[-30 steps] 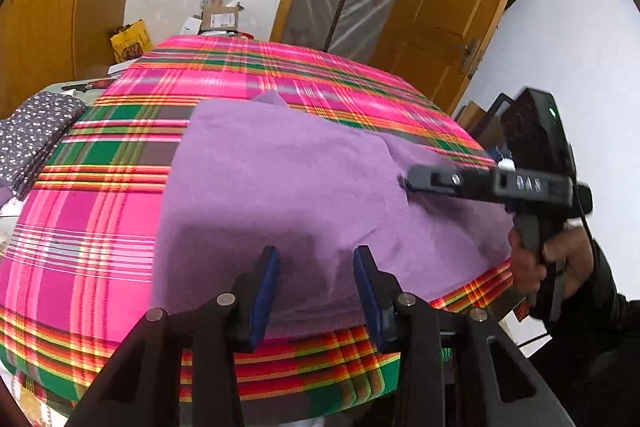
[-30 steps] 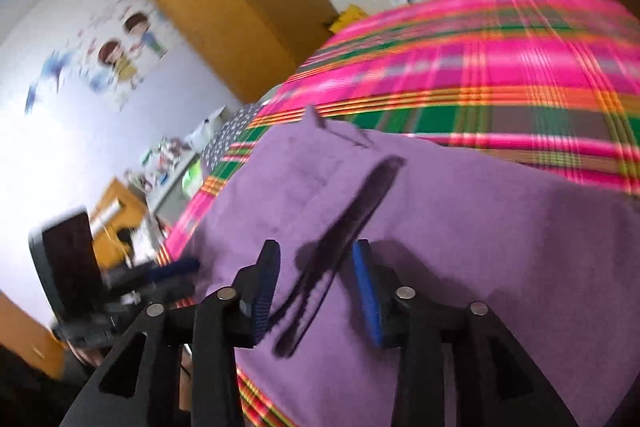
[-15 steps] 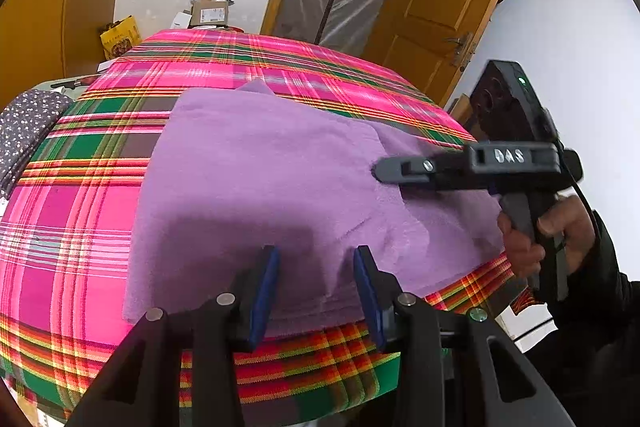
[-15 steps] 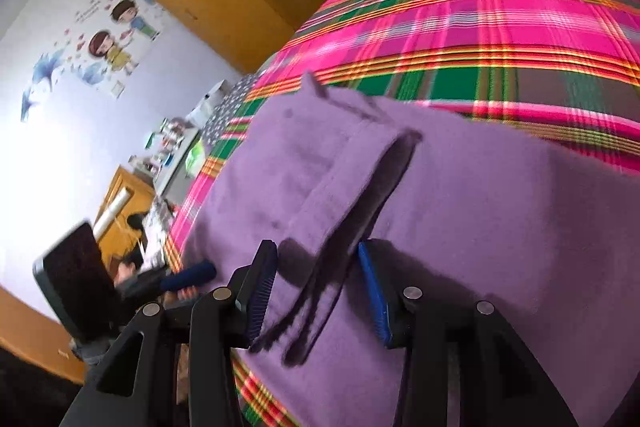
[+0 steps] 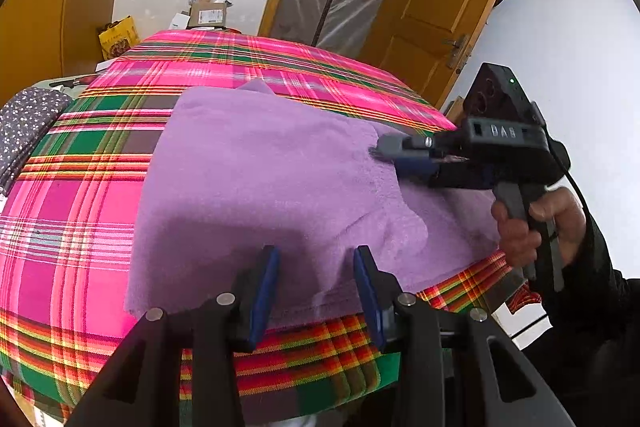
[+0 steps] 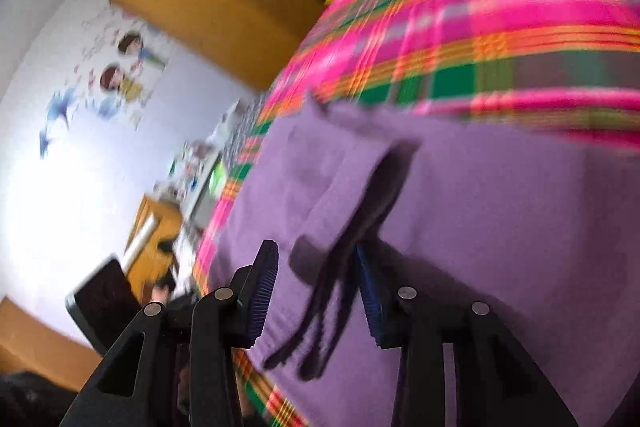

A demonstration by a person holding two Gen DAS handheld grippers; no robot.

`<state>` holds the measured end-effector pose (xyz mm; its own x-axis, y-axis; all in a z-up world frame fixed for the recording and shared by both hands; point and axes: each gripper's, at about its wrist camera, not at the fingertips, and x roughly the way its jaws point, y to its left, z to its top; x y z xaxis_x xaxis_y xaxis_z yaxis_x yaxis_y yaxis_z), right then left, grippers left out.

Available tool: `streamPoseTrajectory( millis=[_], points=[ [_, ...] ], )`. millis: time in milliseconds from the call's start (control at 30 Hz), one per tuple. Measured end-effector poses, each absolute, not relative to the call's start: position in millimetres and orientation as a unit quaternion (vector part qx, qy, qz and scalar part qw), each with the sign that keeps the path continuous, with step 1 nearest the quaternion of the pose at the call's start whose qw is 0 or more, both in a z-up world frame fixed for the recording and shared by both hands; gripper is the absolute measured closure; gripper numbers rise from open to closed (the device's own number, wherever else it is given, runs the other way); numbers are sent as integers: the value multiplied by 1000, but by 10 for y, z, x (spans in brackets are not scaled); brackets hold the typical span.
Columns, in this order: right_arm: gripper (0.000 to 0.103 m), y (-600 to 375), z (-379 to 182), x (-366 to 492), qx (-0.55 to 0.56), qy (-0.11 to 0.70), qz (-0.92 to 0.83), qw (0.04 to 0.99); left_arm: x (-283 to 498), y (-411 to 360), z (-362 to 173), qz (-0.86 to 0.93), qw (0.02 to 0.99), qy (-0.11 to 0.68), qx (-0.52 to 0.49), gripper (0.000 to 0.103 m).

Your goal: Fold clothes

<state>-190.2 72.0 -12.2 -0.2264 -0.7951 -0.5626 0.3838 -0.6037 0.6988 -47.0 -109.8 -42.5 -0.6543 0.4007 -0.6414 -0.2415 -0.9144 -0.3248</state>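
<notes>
right wrist view is showing the right gripper hanging spread just above the purple garment, its jaws having just been narrowing with a raised flap of the cloth sitting between them but not pinched; it is probably lining up to take that flap for a fold. left wrist view is showing the left gripper spread too, waiting over the near hem with nothing in its grip, likely ready to pin or lift that edge. the garment is lying flat on the plaid-covered table, near the front edge, within both hands' reach.
</notes>
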Motion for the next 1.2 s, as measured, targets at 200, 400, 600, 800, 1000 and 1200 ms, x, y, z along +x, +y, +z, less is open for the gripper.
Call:
streamPoseTrajectory(
  millis=[200,400,600,800,1000,1200],
  points=[
    [62,672,-169,-1938,500,-206,-745,392,-476,-1104,-436,903,178,-111,-375,64],
    [60,536,-131,-1790,509,-182,-725,428,-468,-1098,-434,903,177,-113,-375,64],
    [77,513,-160,-1744,505,-175,-729,427,-448,-1080,-425,904,175,-109,-375,64],
    [87,567,-122,-1723,487,-197,-730,438,-416,-1064,-369,904,179,-106,-374,64],
    [87,744,-66,-1670,471,-218,-738,431,-370,-1044,-317,905,189,-99,-367,64],
    [79,810,-213,-1744,496,-224,-737,400,-370,-1062,-312,906,184,-102,-367,64]
  ],
)
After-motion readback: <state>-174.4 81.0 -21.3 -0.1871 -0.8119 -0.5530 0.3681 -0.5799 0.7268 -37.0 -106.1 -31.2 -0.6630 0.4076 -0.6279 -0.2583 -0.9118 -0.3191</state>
